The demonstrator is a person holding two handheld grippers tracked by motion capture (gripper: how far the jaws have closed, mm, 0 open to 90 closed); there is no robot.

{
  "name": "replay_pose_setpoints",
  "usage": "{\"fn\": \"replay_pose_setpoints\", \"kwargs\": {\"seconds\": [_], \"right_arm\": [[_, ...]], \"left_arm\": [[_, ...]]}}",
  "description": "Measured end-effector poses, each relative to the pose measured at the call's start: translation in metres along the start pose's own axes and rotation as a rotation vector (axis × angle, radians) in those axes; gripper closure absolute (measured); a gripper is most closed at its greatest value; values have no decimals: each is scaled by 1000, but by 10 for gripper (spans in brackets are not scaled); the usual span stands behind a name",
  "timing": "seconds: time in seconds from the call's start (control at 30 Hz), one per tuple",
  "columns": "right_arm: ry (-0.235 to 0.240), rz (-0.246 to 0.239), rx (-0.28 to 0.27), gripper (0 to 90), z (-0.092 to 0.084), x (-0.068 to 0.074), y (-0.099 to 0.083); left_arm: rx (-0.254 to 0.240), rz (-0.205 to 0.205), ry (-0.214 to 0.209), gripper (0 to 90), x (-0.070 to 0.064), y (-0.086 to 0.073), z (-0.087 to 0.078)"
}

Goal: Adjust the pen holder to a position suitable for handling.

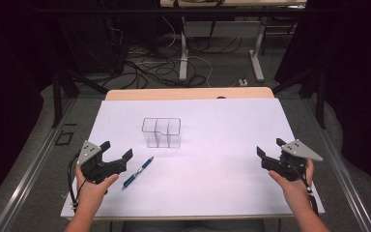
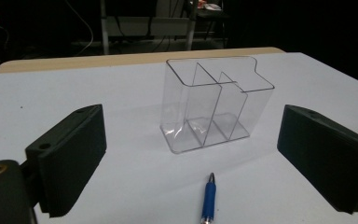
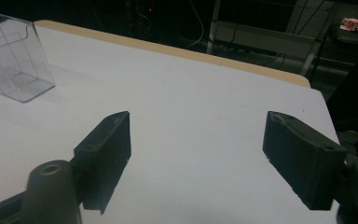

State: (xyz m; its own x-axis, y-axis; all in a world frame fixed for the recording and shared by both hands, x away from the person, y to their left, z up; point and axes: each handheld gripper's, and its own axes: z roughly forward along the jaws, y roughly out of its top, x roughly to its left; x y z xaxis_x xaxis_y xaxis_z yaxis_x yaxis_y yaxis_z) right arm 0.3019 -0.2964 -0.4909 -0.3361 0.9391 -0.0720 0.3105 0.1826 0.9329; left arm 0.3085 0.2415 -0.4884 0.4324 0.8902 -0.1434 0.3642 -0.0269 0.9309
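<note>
I hold the left gripper [image 1: 117, 155] with jaws spread and empty, just beside the blue pen [image 1: 138, 172]; the right gripper [image 1: 268, 152] is likewise spread and empty. Risk, in my judgement: a skewed pinch rolls the pen, or a jaw knocks the clear organizer [image 1: 162, 132] nearby.

table [image 1: 232, 145]: white top | clear organizer [image 1: 162, 132]: standing mid-table, apparently empty | blue pen [image 1: 138, 172]: lying nearby

- Legible text, labels, brands, numbers, signs: none.
- Blue pen [image 2: 209, 199], just ahead of the left gripper [image 2: 191, 154]: any barrel marking is too small to read.
- Clear organiser [image 2: 212, 102], beyond the pen: unmarked.
</note>
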Motion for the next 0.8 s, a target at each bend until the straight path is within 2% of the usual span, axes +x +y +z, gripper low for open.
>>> {"fn": "replay_pose_setpoints", "kwargs": {"seconds": [0.03, 0.1, 0.13, 0.23, 0.27, 0.37, 0.43, 0.53, 0.73, 0.77, 0.8], "right_arm": [[-3, -3, 14, 256, -1, 1, 0], [-5, -6, 8, 270, -1, 2, 0], [2, -3, 24, 318, -2, 2, 0], [2, -16, 17, 328, -2, 4, 1], [5, -26, 0, 349, -1, 5, 2], [13, -30, 6, 364, -2, 7, 2], [13, -40, 6, 366, -2, 9, 2], [7, -55, 6, 371, -2, 10, 2], [28, -46, 7, 376, 1, 11, 0], [43, -44, 9, 371, 2, 10, -1], [43, -44, 9, 371, 2, 10, -1]], "left_arm": [[-9, -10, -1, 132, 0, 2, 1], [-25, -27, -1, 166, -1, 5, 4], [-31, -37, -4, 178, -1, 7, 7], [-30, -42, 11, 211, -4, 11, 13], [-27, -45, 11, 250, -5, 11, 15], [-12, -70, 24, 303, -5, 14, 21], [12, -87, 39, 368, -4, 16, 24], [16, -118, 52, 402, -1, 20, 29], [30, -165, 73, 468, 6, 28, 41], [36, -178, 67, 519, 8, 29, 43], [42, -191, 58, 519, 10, 30, 46]]}}
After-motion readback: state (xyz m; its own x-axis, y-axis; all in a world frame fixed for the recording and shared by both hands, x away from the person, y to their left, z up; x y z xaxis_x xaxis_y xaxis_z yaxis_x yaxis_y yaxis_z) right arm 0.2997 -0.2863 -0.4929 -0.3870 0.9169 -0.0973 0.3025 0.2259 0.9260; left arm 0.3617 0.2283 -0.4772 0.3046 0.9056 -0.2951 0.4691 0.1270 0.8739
